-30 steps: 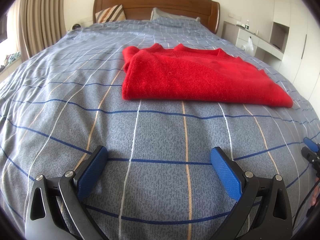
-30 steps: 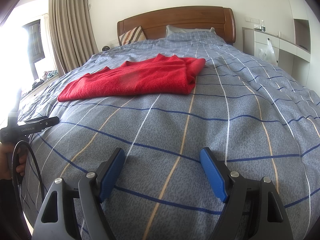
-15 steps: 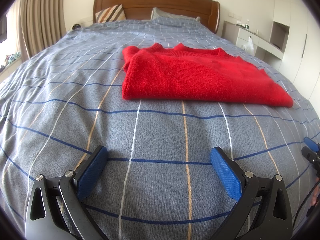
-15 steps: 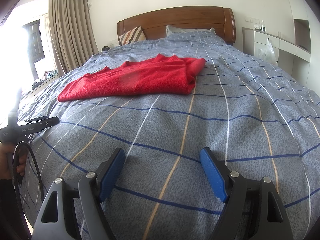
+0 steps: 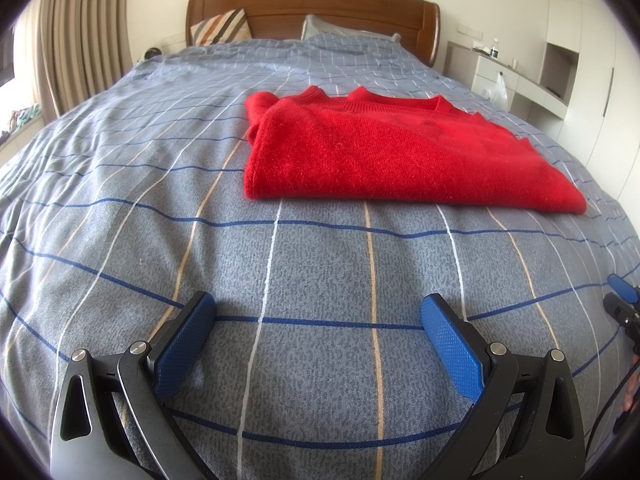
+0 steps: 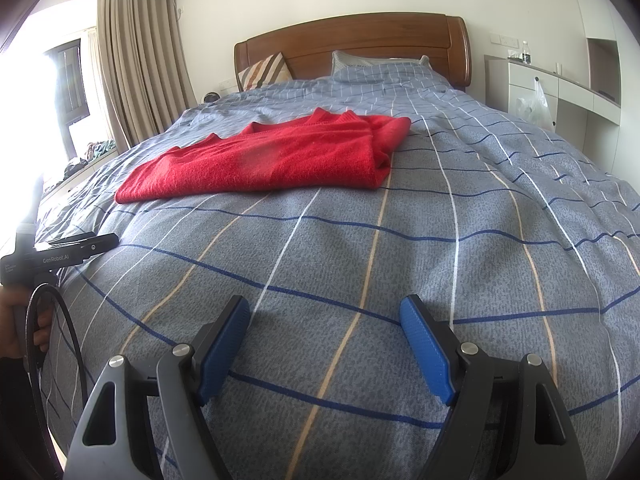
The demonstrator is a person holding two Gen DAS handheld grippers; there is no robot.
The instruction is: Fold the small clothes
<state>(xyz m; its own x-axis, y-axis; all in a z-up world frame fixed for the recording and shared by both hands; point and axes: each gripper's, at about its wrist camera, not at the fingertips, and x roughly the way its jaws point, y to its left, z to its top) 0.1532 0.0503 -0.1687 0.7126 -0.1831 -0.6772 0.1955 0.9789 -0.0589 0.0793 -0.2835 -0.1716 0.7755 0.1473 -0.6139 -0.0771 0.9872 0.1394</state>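
Note:
A red knitted sweater [image 5: 384,152] lies folded flat on the blue checked bedspread [image 5: 120,184], in the middle of the bed. In the right wrist view the same sweater [image 6: 272,158] sits ahead and to the left. My left gripper [image 5: 318,312] hovers over the bedspread well short of the sweater's near edge, open, with nothing between its blue pads [image 5: 184,350]. My right gripper [image 6: 324,314] is likewise open and empty over bare bedspread [image 6: 500,208], off the sweater's right end. Neither gripper touches the sweater.
A wooden headboard [image 5: 312,8] with a striped cushion [image 5: 220,26] and a pillow stands at the far end. Curtains [image 6: 136,68] and a bright window are on the left. A white cabinet [image 6: 560,92] with a hanging plastic bag flanks the right side. A hand [image 6: 16,320] holds the left gripper's handle.

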